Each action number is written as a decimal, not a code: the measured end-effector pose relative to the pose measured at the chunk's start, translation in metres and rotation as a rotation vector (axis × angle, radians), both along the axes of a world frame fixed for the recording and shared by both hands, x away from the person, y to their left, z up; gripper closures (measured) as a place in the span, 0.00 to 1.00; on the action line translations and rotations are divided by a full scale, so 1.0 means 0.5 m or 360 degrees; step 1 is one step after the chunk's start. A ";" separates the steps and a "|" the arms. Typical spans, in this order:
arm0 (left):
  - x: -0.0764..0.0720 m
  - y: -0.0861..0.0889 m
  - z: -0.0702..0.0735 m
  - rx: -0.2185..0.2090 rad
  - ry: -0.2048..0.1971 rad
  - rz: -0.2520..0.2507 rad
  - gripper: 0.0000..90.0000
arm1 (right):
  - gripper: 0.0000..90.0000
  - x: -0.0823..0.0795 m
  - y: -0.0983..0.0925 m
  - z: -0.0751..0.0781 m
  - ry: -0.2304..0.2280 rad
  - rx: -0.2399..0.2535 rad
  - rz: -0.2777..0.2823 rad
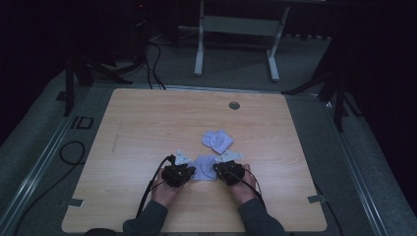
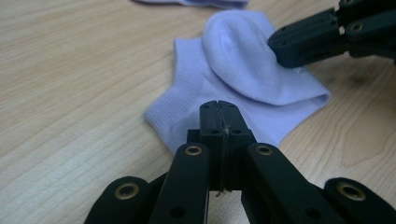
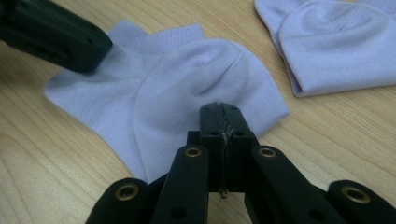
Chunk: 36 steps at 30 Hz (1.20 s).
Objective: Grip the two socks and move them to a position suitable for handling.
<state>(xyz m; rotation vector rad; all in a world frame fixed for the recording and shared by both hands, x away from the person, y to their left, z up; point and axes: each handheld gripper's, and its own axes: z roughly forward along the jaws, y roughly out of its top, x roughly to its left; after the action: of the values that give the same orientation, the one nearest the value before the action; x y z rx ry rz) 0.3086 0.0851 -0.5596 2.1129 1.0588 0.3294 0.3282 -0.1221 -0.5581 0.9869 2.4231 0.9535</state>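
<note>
2 lilac socks [image 1: 217, 140], no labels; both tongs closed.

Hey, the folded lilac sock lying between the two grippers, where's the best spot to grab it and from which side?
Probably at the flat ribbed cuff of the near sock, coming in low from the left gripper's side. There the fabric lies thin and reaches outward on the table, while the middle is a rounded folded hump. The right gripper is at the opposite edge.

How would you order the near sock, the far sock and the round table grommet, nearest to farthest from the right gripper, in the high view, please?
From the right gripper:
1. Near sock, just left of it, between both grippers.
2. Far sock, beyond it.
3. Grommet, by the table's far edge.
</note>
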 end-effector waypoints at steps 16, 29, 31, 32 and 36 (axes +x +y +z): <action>-0.002 0.001 -0.003 0.0006 0.0009 0.0013 1.00 | 0.94 -0.010 0.005 0.049 -0.0098 0.0051 0.0030; -0.002 0.003 -0.003 0.0001 0.0012 0.0009 1.00 | 0.84 0.025 0.071 0.051 0.0014 0.0052 0.0122; -0.002 0.003 -0.003 0.0000 0.0016 0.0008 1.00 | 0.79 0.031 0.081 0.048 0.0035 0.0055 0.0141; -0.002 0.003 -0.003 0.0000 0.0016 0.0008 1.00 | 0.79 0.031 0.081 0.048 0.0035 0.0055 0.0141; -0.002 0.004 -0.003 -0.0003 0.0020 0.0008 1.00 | 0.74 0.048 0.098 0.025 0.0123 0.0011 0.0154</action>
<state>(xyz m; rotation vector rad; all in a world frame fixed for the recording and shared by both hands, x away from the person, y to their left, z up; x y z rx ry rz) 0.3075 0.0872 -0.5611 2.1138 1.0716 0.3178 0.3520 -0.0732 -0.5455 0.9325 2.5539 0.9732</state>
